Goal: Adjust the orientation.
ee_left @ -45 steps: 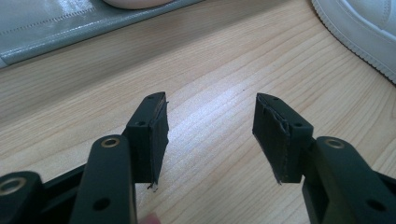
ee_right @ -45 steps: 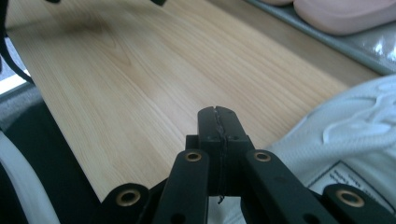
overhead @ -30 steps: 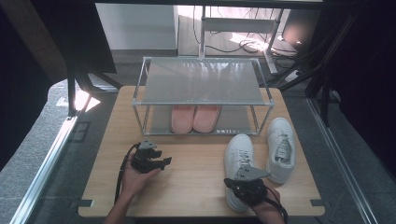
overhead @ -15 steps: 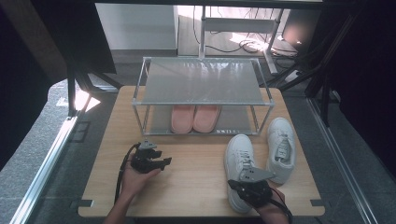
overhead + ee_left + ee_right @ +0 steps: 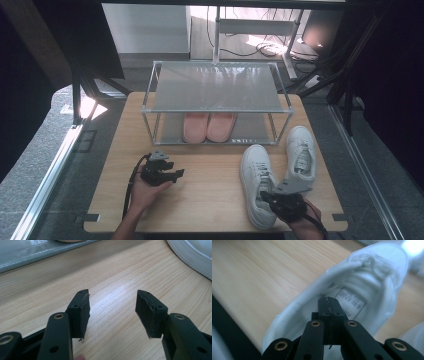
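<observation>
Clamping what looks like the heel collar of the near white sneaker (image 5: 257, 185) beside the shoe rack (image 5: 216, 100), the right gripper (image 5: 280, 200) is closed, while the left gripper (image 5: 176, 173) gapes empty.

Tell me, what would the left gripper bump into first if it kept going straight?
Probably the white sneaker. The left gripper, fingers open, points low over the bare wooden table toward it, though depth is hard to judge.

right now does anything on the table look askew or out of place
The two white sneakers aren't paired neatly: the left sneaker lies nearer the table's front edge and the right sneaker sits further back, tilted toward it. The pink slippers sit side by side on the rack's lower shelf. Nothing looks spilled or damaged.
</observation>
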### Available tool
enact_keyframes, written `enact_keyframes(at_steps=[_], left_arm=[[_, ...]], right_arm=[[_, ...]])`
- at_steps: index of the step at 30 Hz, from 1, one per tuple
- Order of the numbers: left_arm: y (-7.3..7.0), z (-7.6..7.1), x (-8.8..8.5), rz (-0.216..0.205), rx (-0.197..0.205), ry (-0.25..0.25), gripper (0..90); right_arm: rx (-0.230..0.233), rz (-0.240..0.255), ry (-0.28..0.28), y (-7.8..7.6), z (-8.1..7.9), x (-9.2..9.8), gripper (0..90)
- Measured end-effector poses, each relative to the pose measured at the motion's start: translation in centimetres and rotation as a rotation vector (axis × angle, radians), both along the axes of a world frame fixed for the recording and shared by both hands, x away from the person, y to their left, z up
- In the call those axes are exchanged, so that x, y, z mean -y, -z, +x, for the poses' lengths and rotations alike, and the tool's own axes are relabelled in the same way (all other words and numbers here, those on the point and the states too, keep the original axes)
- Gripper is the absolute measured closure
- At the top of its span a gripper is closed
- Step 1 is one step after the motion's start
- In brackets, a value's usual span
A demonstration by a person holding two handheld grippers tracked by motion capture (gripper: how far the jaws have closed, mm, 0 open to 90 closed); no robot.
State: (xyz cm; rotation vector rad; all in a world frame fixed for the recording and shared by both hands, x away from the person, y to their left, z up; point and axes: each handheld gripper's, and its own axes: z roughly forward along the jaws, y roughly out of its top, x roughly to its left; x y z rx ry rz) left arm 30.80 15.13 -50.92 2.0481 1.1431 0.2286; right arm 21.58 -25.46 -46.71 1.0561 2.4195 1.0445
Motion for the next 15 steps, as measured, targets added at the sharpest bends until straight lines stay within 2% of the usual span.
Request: enact_keyframes(at_steps=[2, 4, 6, 10, 15], left_arm=[[0.1, 0.0, 0.2, 0.002, -0.007, 0.001, 45.9], [0.2, 0.0, 0.4, 0.008, -0.008, 0.006, 45.8], [0.2, 0.0, 0.6, 0.007, -0.009, 0.008, 45.8], [0.2, 0.0, 0.6, 0.012, -0.008, 0.014, 45.8], [0.2, 0.0, 0.4, 0.007, -0.011, 0.006, 45.8]], right_arm=[[0.004, -0.033, 0.038, 0.5, -0.2, 0.8, 90.0], [-0.01, 0.032, 0.029, 0.3, -0.5, 1.3, 90.0], [0.026, 0.048, 0.029, -0.5, -0.8, 1.4, 90.0], [0.067, 0.079, -0.015, -2.2, -1.6, 0.5, 90.0], [0.043, 0.054, -0.088, -1.7, -1.8, -1.7, 90.0]])
